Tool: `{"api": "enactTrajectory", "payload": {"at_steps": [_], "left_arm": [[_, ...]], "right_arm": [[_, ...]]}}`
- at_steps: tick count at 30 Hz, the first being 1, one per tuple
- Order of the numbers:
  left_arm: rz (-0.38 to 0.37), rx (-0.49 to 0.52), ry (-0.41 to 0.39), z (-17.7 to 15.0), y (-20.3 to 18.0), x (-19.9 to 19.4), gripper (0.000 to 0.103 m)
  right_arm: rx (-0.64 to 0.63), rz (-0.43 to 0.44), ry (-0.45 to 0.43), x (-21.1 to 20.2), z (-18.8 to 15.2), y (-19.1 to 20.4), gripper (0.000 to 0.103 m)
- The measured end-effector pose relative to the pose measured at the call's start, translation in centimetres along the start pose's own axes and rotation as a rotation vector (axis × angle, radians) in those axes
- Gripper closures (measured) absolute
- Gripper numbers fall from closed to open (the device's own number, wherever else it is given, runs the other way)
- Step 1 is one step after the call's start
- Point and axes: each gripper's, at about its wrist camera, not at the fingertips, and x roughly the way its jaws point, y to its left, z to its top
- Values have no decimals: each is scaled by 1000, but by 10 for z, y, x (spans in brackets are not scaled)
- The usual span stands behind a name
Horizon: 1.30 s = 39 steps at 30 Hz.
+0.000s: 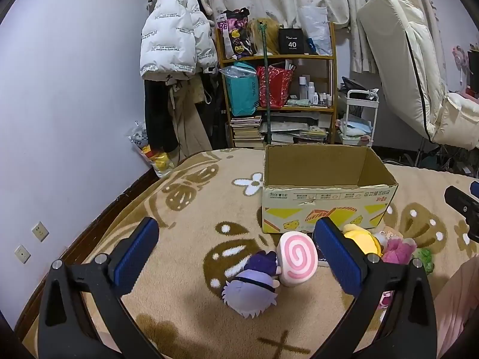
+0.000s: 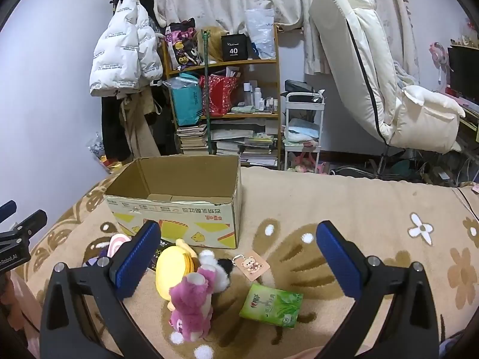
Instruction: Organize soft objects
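Above plush toys (image 2: 191,308), both claws (image 1: 236,257) (image 2: 238,260) wide, empty.

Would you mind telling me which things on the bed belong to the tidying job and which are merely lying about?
Part of the job:
purple-haired doll
pink swirl plush
yellow plush
pink bear
black-and-white plush
cardboard box, open and seemingly empty

Probably just lying about:
green tissue pack
bear tag
bookshelf
white jacket

Fuzzy plush toys (image 2: 191,308), matt cardboard box (image 2: 179,212), fleecy patterned blanket (image 2: 344,209).
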Motion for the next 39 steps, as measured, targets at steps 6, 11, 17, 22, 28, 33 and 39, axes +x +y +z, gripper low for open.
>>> {"api": "enactTrajectory", "payload": {"at_steps": [6, 11, 17, 22, 28, 33, 39], "left_arm": [[-2, 0, -3, -1, -1, 2, 0], [0, -1, -3, -4, -1, 2, 0], [-1, -1, -3, -4, -1, 2, 0], [0, 0, -3, -4, -1, 2, 0], [-1, 0, -1, -5, -1, 2, 0], [0, 1, -1, -5, -1, 3, 0], [-1, 1, -1, -5, -1, 3, 0]], "right_arm": [[0, -5, 3, 0, 0, 5, 0], [-6, -15, -9, 0, -2, 8, 0], [-6, -14, -9, 1, -2, 8, 0], [-6, -12, -7, 2, -3, 9, 0], [-6, -12, -5, 2, -3, 8, 0], [-5, -12, -5, 2, -3, 8, 0], [-5, -11, -4, 2, -3, 8, 0]]}}
